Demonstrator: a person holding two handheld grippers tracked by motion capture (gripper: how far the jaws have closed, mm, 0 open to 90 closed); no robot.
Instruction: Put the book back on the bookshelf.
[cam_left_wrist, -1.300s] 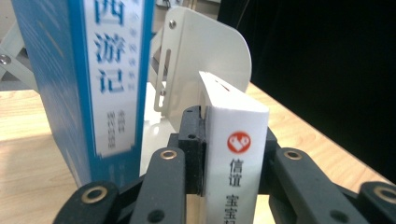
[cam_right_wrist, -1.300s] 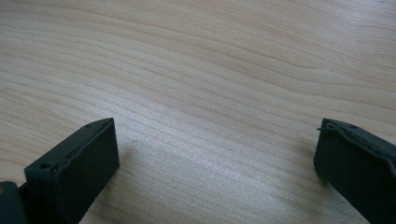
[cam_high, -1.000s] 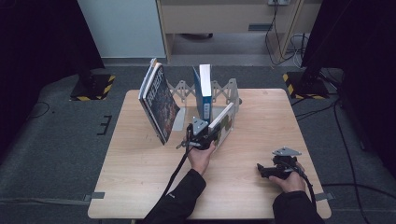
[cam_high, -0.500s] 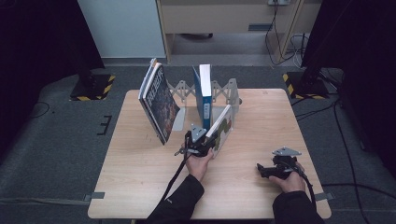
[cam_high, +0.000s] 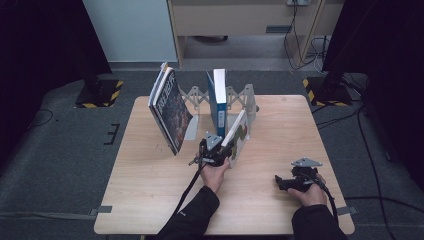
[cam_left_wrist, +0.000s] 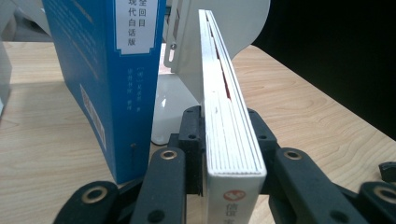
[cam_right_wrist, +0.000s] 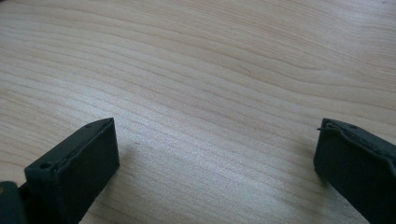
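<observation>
My left gripper (cam_high: 216, 151) is shut on the lower end of a thin white book (cam_high: 237, 133), which tilts up toward the white expanding book rack (cam_high: 248, 97). In the left gripper view the pads (cam_left_wrist: 192, 129) press both covers of the white book (cam_left_wrist: 229, 140), spine end nearest the camera. A thick blue book (cam_high: 218, 98) stands upright in the rack just left of it, also seen as the blue book (cam_left_wrist: 112, 79). My right gripper (cam_high: 286, 182) rests open on the table at the front right, with bare wood between its jaws (cam_right_wrist: 215, 154).
A dark-covered book (cam_high: 170, 111) with thinner ones behind it leans at the rack's left end. The wooden table (cam_high: 150, 190) has free room along the front and left. Black stands with striped bases sit on the floor beyond the far corners.
</observation>
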